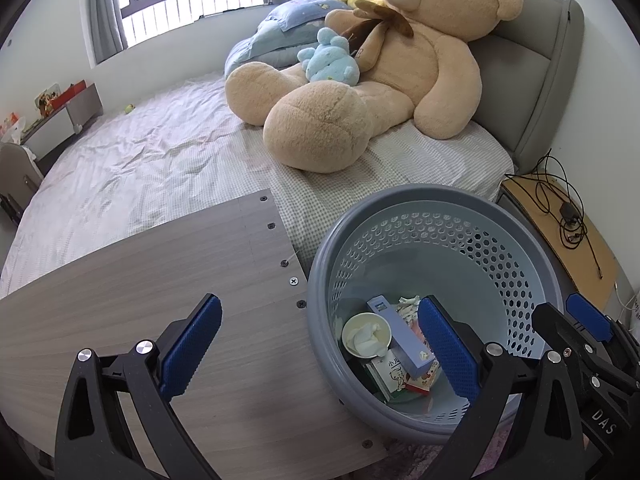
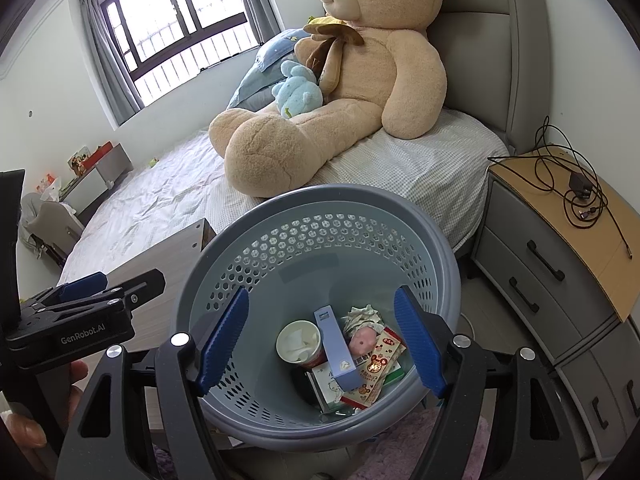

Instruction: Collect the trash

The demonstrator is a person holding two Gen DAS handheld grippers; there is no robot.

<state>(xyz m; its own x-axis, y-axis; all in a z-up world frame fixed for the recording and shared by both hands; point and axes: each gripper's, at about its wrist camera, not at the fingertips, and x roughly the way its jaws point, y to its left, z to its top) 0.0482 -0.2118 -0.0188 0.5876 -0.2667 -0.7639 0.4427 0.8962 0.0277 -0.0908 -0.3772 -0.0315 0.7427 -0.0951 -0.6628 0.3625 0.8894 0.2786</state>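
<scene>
A grey-blue perforated trash basket [image 1: 492, 240] stands beside the bed; it also shows in the right wrist view [image 2: 280, 216]. Inside lie a paper cup [image 2: 298, 340] with tissue, a lilac box [image 2: 335, 344], crumpled paper [image 2: 362, 316], a pink lump [image 2: 362, 342] and printed wrappers [image 2: 380, 364]. The cup [image 1: 366, 334] and box [image 1: 400, 334] also show in the left wrist view. My left gripper [image 1: 320, 344] is open and empty, spanning the wooden table edge and the basket rim. My right gripper [image 2: 322, 340] is open and empty above the basket's mouth.
A wooden table [image 1: 120, 288] lies left of the basket. A bed [image 1: 160, 148] behind holds a large teddy bear [image 1: 380, 72]. A nightstand [image 2: 560, 216] with black cables stands to the right. A pink rug [image 2: 452, 440] lies below.
</scene>
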